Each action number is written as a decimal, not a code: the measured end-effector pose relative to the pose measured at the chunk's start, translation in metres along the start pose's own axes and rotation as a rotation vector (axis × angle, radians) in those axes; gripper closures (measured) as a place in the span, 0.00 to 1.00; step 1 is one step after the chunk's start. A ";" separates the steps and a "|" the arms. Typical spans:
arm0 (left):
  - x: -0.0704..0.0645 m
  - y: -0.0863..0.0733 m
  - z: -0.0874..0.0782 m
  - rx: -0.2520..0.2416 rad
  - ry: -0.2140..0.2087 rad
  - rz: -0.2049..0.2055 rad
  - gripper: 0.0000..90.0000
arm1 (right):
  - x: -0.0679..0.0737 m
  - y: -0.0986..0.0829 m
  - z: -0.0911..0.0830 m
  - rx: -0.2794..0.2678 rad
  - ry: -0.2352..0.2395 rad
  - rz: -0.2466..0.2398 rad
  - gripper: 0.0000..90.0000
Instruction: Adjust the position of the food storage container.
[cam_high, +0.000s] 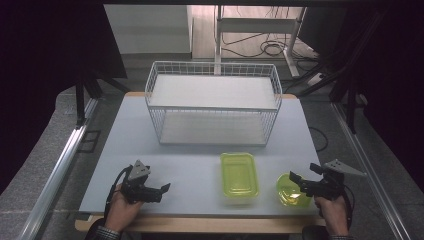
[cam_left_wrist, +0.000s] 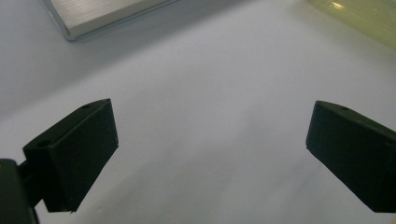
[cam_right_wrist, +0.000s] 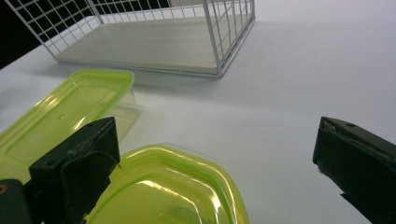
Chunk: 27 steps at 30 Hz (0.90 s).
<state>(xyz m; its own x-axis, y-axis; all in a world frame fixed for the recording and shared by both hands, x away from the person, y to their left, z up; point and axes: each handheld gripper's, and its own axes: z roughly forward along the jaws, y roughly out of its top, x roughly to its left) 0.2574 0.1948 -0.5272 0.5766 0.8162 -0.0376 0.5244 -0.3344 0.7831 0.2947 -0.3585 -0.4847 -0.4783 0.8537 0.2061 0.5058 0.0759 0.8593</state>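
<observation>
A rectangular yellow-green container (cam_high: 239, 174) (cam_right_wrist: 60, 114) lies near the front middle of the white table. To its right sits a small round yellow-green container (cam_high: 291, 190) (cam_right_wrist: 173, 191). My right gripper (cam_high: 303, 184) (cam_right_wrist: 215, 168) is open, its jaws wide apart just over the round container's near edge, touching nothing. At the front left my left gripper (cam_high: 162, 192) (cam_left_wrist: 210, 154) is open over bare table, pointing right; a corner of the rectangular container (cam_left_wrist: 359, 16) shows far ahead.
A white wire basket (cam_high: 213, 102) (cam_right_wrist: 154, 35) with two shelf boards stands at the back middle of the table (cam_high: 200, 150). Beyond the table are desk legs and cables on the floor (cam_high: 270, 47).
</observation>
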 end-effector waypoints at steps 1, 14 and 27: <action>0.000 0.000 0.000 0.002 0.005 0.005 0.02 | 0.001 0.000 0.001 0.007 -0.003 0.007 0.00; -0.001 0.000 0.003 0.017 -0.001 0.004 0.02 | 0.011 0.003 0.003 0.049 -0.037 -0.049 0.00; -0.002 0.001 0.003 0.027 -0.001 0.000 0.02 | 0.024 0.012 -0.003 0.069 -0.058 -0.062 0.24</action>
<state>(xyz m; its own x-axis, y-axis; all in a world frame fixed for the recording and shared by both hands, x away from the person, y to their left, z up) 0.2585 0.1910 -0.5288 0.5770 0.8159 -0.0378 0.5408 -0.3470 0.7662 0.2867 -0.3384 -0.4683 -0.4690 0.8744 0.1245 0.5259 0.1632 0.8347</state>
